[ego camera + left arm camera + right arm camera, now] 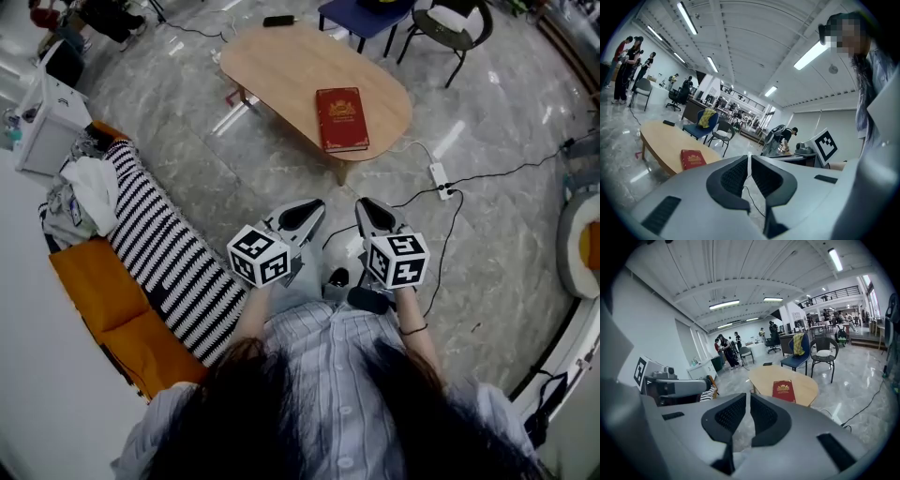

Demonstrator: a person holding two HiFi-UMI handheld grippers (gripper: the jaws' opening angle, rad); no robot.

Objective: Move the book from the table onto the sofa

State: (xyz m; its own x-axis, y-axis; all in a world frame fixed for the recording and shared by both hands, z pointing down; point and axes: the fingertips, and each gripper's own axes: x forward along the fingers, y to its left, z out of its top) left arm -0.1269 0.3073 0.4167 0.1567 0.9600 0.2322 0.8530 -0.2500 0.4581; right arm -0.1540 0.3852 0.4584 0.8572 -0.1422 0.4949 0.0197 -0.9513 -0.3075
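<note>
One book (342, 118) on table (281, 66), power strip (441, 177) nearby; sofa (105, 292) left

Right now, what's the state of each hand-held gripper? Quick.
Left hand-held gripper: closed, holding nothing.
Right hand-held gripper: closed, holding nothing.
The book lies on the table, untouched.

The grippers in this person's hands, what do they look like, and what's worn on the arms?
Both the left gripper and right gripper are smooth light-grey shells with black ribbed pads and a white cube of black square markers. The person wears a pale checked button shirt and a thin dark band on the right wrist.
</note>
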